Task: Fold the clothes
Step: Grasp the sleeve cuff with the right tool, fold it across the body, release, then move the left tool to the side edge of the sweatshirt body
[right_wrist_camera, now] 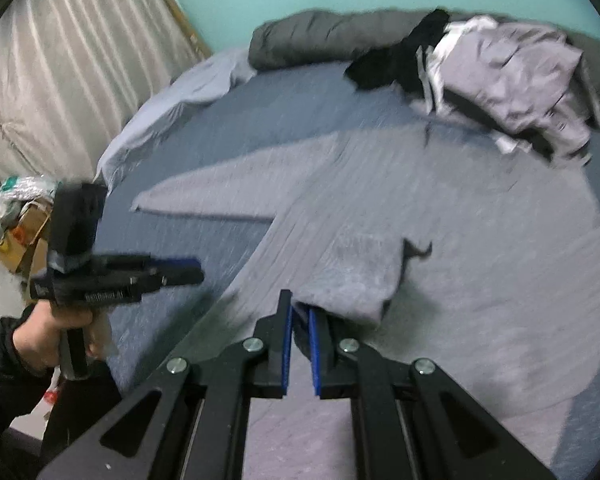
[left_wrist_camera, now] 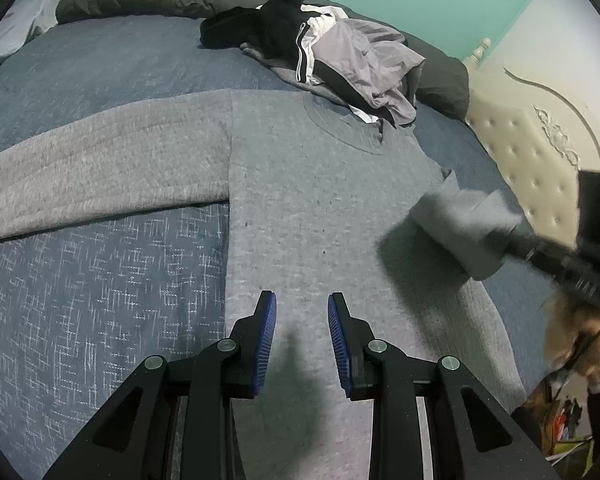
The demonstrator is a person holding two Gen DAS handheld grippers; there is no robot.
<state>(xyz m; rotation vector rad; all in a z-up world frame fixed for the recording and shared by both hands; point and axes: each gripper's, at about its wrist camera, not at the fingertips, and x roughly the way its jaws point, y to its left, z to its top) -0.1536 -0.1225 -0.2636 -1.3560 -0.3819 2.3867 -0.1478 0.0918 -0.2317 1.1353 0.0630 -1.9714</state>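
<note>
On the bed (left_wrist_camera: 80,288), grey sweater (left_wrist_camera: 308,184) lies flat. Right gripper (right_wrist_camera: 300,312) clamps 1 sleeve cuff (right_wrist_camera: 364,280), mid-fold across the body; left gripper (left_wrist_camera: 302,312) hovers, fingers apart, empty. Next: lay sleeve flat, release.

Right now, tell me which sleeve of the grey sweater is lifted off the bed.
The sleeve clamped in the right gripper. The other sleeve lies flat and stretched out on the bed.

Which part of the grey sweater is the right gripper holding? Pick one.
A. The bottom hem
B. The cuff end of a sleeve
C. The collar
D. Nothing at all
B: the right gripper is shut on the sleeve end, lifted over the grey sweater body.
</note>
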